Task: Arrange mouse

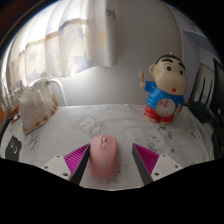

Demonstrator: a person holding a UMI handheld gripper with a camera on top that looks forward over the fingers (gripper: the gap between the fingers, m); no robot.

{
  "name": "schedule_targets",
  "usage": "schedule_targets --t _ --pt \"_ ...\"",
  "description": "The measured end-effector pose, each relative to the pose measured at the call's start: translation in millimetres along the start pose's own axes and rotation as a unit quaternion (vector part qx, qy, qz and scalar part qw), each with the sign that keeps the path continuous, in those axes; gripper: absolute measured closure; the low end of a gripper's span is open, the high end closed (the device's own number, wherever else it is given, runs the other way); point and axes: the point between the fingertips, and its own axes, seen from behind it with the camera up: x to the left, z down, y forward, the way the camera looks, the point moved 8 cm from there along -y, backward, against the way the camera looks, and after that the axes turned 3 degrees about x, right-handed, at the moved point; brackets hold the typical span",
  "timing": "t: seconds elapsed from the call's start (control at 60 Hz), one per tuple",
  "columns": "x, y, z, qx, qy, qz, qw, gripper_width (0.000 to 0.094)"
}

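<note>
A pink computer mouse (104, 157) lies on a white patterned tablecloth (85, 125), its front pointing away from me. It sits between the fingers of my gripper (111, 160), closer to the left one. The magenta pads (76, 157) flank it with a visible gap on each side, so the gripper is open and the mouse rests on the table.
A cartoon boy figure (160, 88) in a blue top and red shorts stands on the table beyond the right finger. A white patterned bag (35, 105) stands at the far left. Curtains (60, 40) hang behind the table.
</note>
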Motion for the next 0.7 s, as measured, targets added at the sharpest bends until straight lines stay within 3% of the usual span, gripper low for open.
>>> schedule_targets --t 0.117,0.167,0.217,0.417,0.567,0.7 --pt "1.7 2.2 0.9 0.000 -0.006 0.000 1.000 0.0131" --pt "5.7 2.7 1.1 -0.002 -0.014 -0.004 1.000 0.0244" --pt "7.9 3.4 0.7 -0.002 -0.016 -0.006 1.000 0.0448" --pt "5.8 0.0 -10.1 0.007 -0.015 0.019 1.000 0.0509" --pt "19.5 -40.7 -50.5 -0.019 -0.025 0.030 0.999 0.0529" --pt "85.0 -97.9 -84.4 -0.038 -0.017 -0.017 0.999 0.0551"
